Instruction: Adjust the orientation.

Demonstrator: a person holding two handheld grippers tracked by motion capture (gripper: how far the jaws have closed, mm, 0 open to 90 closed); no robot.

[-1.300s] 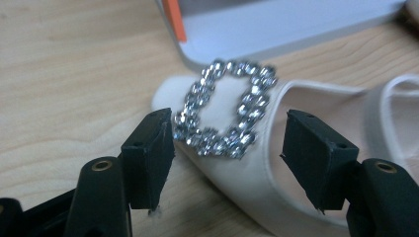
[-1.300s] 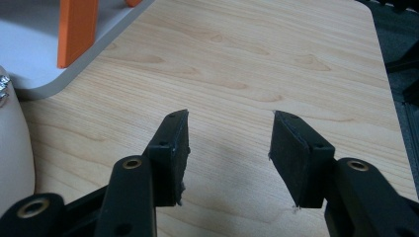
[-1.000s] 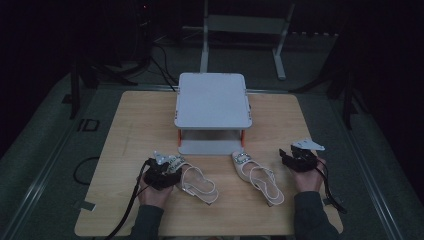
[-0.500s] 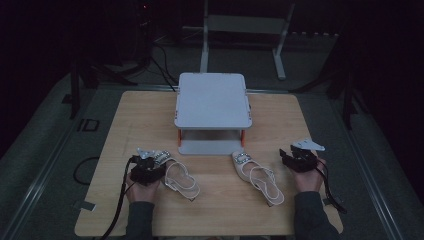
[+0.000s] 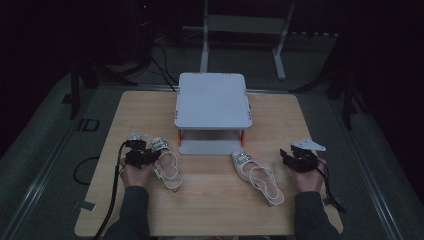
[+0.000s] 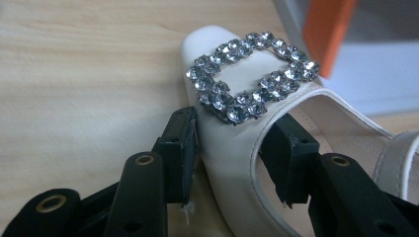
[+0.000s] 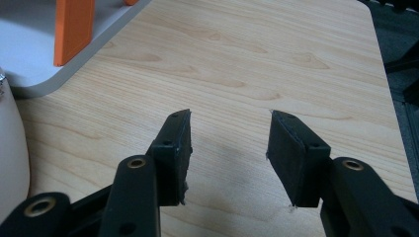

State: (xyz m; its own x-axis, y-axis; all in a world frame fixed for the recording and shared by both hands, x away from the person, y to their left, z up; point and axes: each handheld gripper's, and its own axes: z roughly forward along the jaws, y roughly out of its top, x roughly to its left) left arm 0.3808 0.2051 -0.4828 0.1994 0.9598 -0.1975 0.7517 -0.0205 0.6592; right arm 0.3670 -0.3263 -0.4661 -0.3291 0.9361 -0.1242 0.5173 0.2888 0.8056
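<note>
Two white slingback shoes with rhinestone buckles lie on the wooden table. My left gripper is shut on the left shoe. One jaw presses the outside of the toe wall and the other sits inside the opening, just below the buckle. The right shoe lies free near the middle front, and its toe shows at the left edge of the right gripper view. To the right of that shoe, my right gripper stands open over bare wood.
A white two-level stand with orange legs occupies the table's middle back; its lower shelf reaches close to both shoes. Black cables trail from both grippers over the front edge. Dark floor and metal frames surround the table.
My left gripper has moved left along the table, taking the left shoe with it. The right gripper and the right shoe have stayed put.
</note>
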